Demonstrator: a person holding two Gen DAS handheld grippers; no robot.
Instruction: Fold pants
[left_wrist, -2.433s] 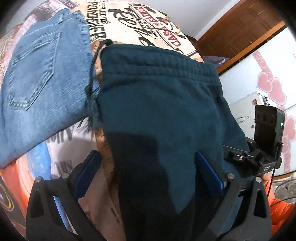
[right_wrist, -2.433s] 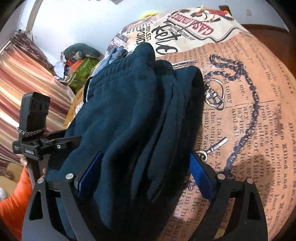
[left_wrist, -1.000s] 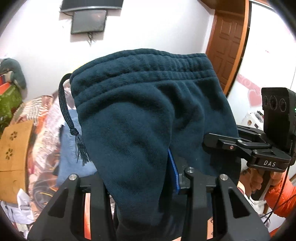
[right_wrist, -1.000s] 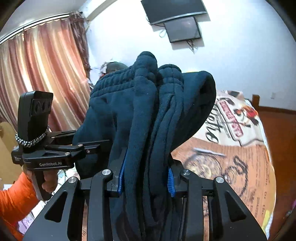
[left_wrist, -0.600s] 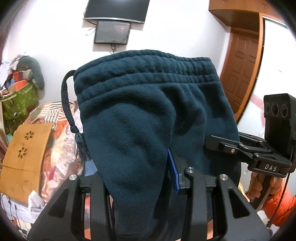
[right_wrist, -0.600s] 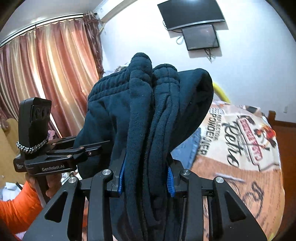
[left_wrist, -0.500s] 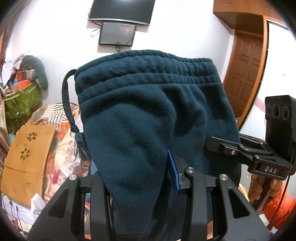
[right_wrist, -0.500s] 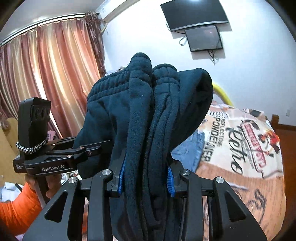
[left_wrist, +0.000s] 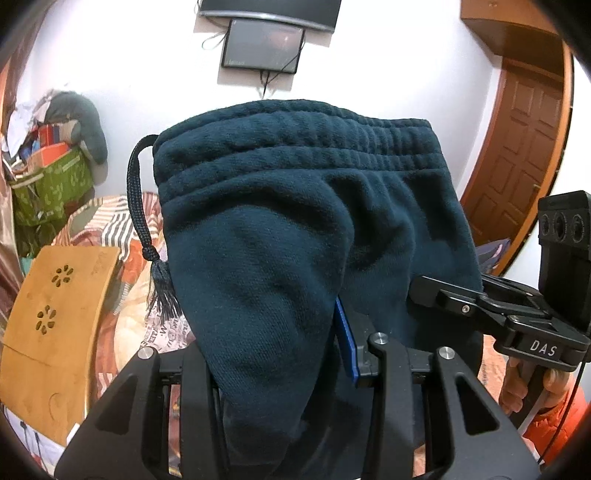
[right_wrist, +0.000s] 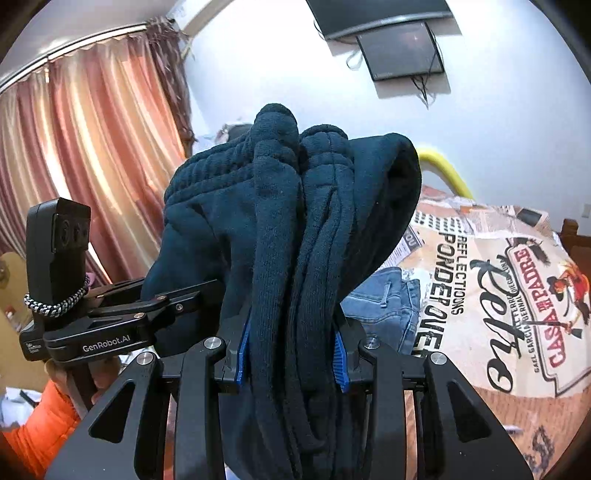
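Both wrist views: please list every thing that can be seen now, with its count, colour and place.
sweatpants: one, dark teal, held up between both grippers
drawstring: one, dark, hanging at the waistband's left end
jeans: one, blue, on the bed behind the sweatpants
bedcover: one, tan with printed lettering, on the bed
screens: two, black, on the white wall
door: one, brown wood, right of the left wrist view
curtains: orange-red, left of the right wrist view
board: one, light wood with cut-outs, lower left
left gripper: black with blue pads, shut on the sweatpants
right gripper: black with blue pads, shut on the sweatpants
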